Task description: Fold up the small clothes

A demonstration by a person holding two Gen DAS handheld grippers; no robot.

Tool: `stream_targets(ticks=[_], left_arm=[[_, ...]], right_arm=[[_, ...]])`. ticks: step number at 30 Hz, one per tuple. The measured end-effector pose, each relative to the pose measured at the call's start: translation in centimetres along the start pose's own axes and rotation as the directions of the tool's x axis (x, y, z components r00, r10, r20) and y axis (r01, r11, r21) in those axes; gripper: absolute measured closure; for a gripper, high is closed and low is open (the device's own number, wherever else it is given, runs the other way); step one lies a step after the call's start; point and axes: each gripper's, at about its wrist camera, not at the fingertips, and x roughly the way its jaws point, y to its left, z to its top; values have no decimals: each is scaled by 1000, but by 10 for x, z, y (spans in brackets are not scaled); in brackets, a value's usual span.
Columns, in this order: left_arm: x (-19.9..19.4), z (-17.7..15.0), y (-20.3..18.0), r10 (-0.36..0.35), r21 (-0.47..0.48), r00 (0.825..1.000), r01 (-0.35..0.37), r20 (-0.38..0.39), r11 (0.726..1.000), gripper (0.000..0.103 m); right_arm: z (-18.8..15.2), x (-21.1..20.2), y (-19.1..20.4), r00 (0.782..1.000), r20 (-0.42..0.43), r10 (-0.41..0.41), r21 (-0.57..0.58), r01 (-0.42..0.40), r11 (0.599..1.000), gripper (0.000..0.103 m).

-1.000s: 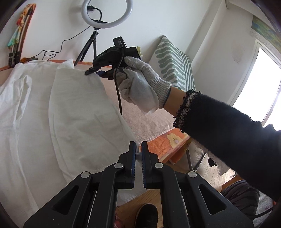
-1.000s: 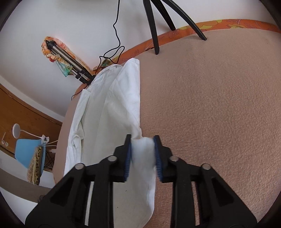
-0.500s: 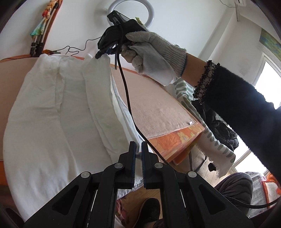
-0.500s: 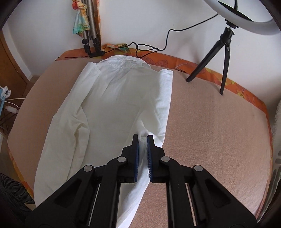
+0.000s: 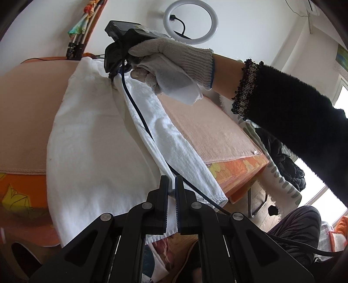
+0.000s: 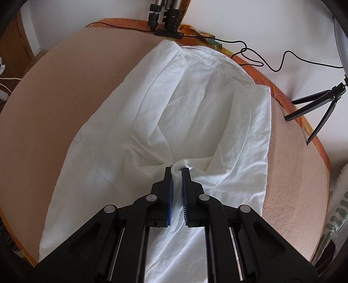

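Observation:
A white shirt (image 5: pixel 91 141) lies lengthwise on a peach towel (image 5: pixel 206 130) over the table. My left gripper (image 5: pixel 171 185) is shut on the shirt's near hem, with white cloth showing between its blue pads. Farther up, a gloved hand (image 5: pixel 174 61) holds my right gripper (image 5: pixel 113 75), which pinches the shirt near its collar end. In the right wrist view the right gripper (image 6: pixel 177 172) is shut on a bunched fold of the shirt (image 6: pixel 195 104), lifted over the shirt's body. The right side panel is folded inward.
A ring light (image 5: pixel 190 21) on a small tripod (image 6: pixel 315 108) stands at the table's far edge. Black cables (image 6: pixel 261 56) trail beside the collar, and a folded tripod (image 6: pixel 167 19) leans there. The right gripper's cable (image 5: pixel 141 117) hangs across the shirt. Towel (image 6: pixel 54 87) lies bare on the left.
The right gripper has swung leftward over the shirt with the fold in its jaws, rolling as it went. The left gripper has shifted sideways with the hem still in it.

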Motion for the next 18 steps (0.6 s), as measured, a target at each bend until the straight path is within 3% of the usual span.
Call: stream_targets(ticks=[7, 9, 11, 14, 18], left_arm=[[1, -1, 3, 14, 13, 1000, -14, -26, 1000, 98], [-1, 0, 1, 11, 18, 999, -11, -41, 1000, 91], [-5, 2, -2, 22, 27, 998, -21, -56, 999, 69], [-22, 4, -1, 18, 50, 1000, -16, -25, 999, 67], [-49, 10, 7, 42, 86, 999, -43, 12, 995, 67]], right_arm=[[-3, 0, -7, 998, 13, 58, 27, -58, 998, 90], [-7, -13, -18, 992, 54, 110, 70, -113, 991, 80], [-15, -33, -39, 972, 131, 193, 133, -210, 969, 64], [-41, -65, -79, 934, 257, 250, 216, -307, 927, 64], [-100, -91, -108, 927, 300, 224, 299, -314, 901, 64]])
